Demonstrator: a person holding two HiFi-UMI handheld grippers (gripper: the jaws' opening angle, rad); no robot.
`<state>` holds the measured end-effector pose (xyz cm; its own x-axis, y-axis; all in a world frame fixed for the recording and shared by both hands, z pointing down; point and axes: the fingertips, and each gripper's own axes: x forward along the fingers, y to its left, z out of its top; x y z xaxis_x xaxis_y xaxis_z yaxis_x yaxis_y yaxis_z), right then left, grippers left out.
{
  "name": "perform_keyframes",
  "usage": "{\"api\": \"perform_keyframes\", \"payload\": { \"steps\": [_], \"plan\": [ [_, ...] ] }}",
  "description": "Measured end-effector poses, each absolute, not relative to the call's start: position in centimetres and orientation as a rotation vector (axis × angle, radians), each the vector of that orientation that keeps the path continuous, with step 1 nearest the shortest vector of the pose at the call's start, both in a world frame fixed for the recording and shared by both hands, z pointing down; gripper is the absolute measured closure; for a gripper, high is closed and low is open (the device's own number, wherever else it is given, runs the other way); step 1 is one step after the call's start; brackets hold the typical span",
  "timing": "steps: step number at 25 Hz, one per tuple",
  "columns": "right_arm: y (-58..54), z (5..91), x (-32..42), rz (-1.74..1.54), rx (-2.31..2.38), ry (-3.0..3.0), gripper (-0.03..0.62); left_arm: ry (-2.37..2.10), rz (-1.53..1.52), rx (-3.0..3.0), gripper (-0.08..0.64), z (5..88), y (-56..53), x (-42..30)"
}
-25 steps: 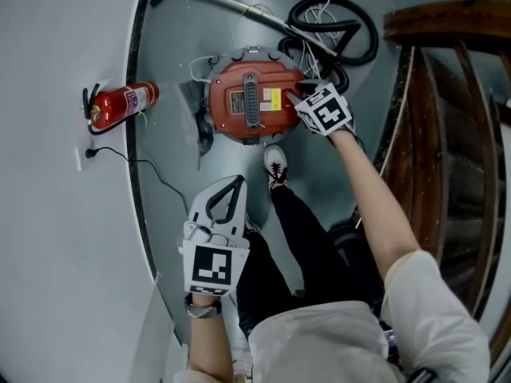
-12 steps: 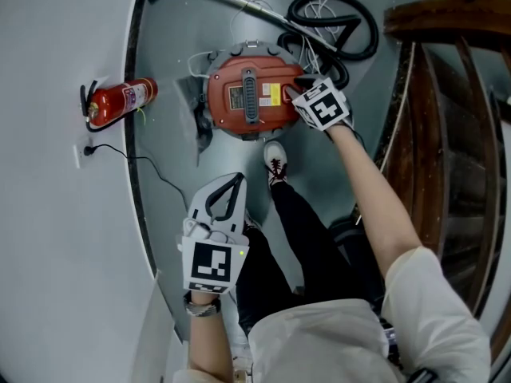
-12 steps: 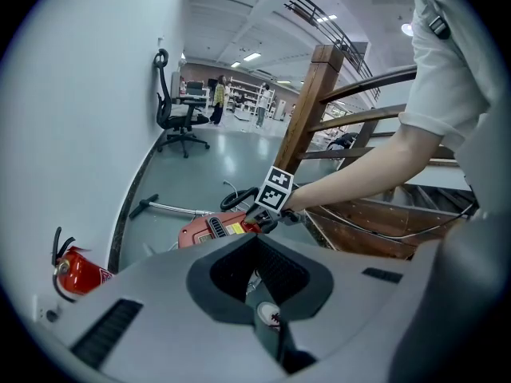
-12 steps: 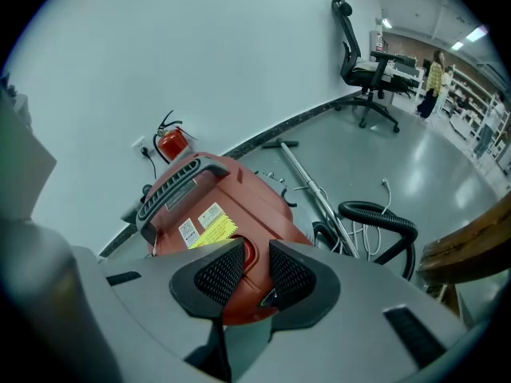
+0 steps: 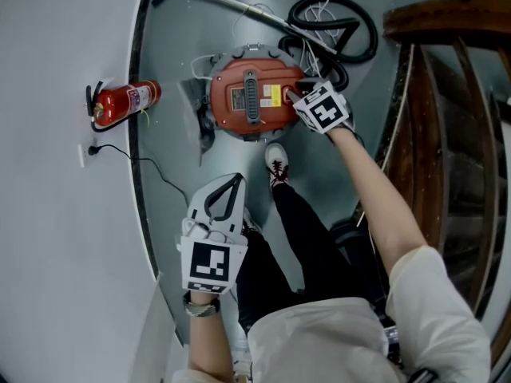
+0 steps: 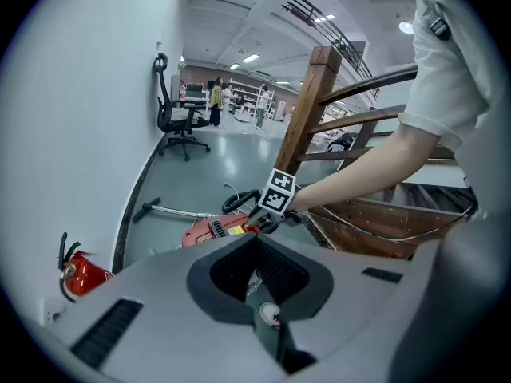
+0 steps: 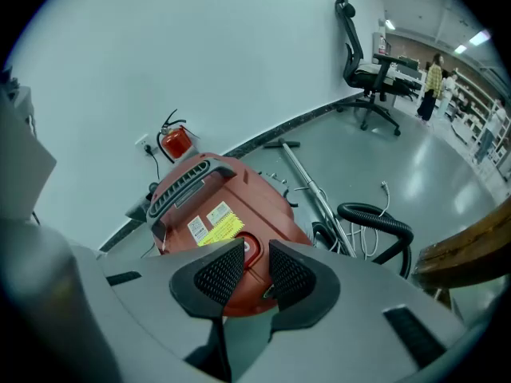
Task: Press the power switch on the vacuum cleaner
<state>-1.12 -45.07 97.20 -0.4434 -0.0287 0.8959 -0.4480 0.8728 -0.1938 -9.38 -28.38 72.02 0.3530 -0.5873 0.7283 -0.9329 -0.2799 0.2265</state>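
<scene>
A round red vacuum cleaner [image 5: 251, 102] with a grey handle stands on the grey floor by the curved wall. In the head view my right gripper [image 5: 297, 96] reaches onto the vacuum's right top side. In the right gripper view its jaws [image 7: 255, 248] are open by a narrow gap with nothing held. They hover right over a round red switch [image 7: 250, 255] beside a yellow label; I cannot tell if they touch it. My left gripper [image 5: 238, 180] hangs shut and empty near the person's legs, well short of the vacuum [image 6: 215, 230].
A black hose [image 5: 335, 22] and a metal wand [image 5: 231, 2] lie behind the vacuum. A red fire extinguisher [image 5: 124, 102] and a wall socket with its cable [image 5: 88, 154] are at the left. A wooden stair rail [image 5: 447, 94] stands right. A shoe [image 5: 275, 162] rests beside the vacuum.
Almost nothing differs. The right gripper stays at the vacuum's right top side, shifted only slightly. The left gripper has kept its place.
</scene>
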Motion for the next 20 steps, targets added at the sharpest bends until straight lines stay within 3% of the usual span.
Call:
{"api": "perform_keyframes", "payload": {
  "steps": [20],
  "plan": [
    [-42.0,85.5,-0.5,0.279,0.304,-2.03,0.565,-1.465,0.615,2.019,0.561,64.7,-25.6,-10.9]
  ]
}}
